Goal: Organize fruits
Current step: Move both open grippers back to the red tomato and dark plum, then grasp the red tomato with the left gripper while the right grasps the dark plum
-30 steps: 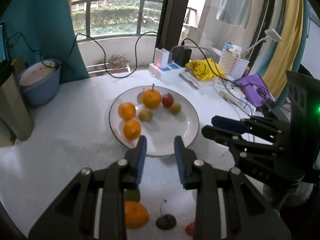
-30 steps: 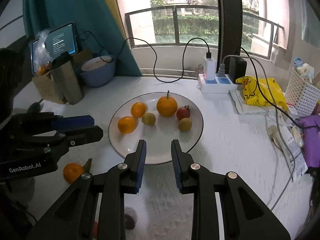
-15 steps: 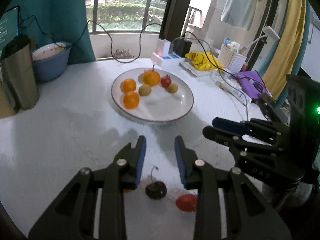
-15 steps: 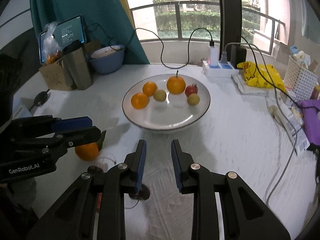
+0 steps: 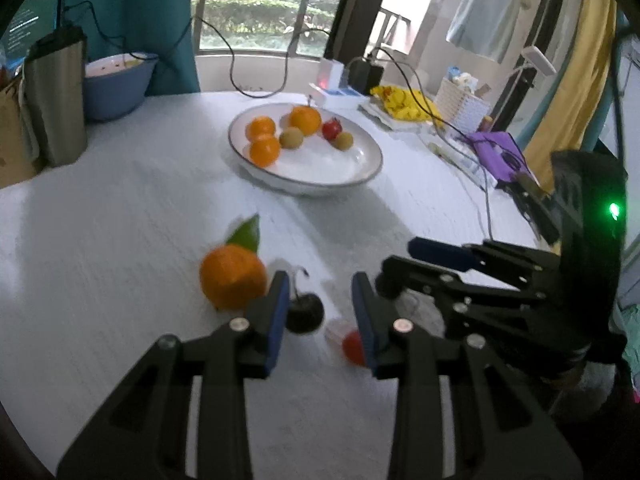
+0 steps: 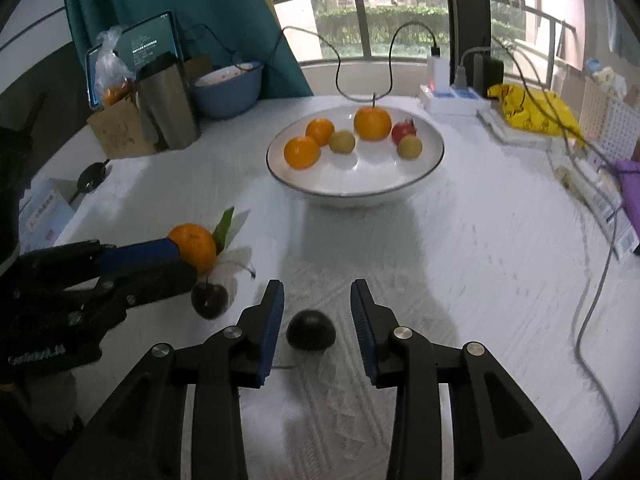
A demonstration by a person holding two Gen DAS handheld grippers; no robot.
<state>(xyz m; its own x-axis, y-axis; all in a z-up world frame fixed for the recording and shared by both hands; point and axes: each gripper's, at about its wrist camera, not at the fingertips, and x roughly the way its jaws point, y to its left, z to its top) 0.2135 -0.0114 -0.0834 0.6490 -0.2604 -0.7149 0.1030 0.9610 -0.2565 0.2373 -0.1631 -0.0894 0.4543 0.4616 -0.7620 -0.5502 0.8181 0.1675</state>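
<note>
A: Sitting loose at lower centre of the right view: dark fruit [image 6: 311, 330], framed by the right gripper [image 6: 317, 312], whose jaws have just been opening, pads clear of it.

B: Left gripper [image 5: 320, 308]?

A: Spreading too, holding nothing. Cherry [image 5: 304, 312] by its left pad, red fruit [image 5: 354, 347] by the right, mandarin [image 5: 233, 276] left of both. Plate [image 5: 362, 178] of fruit is sitting upper centre.
</note>
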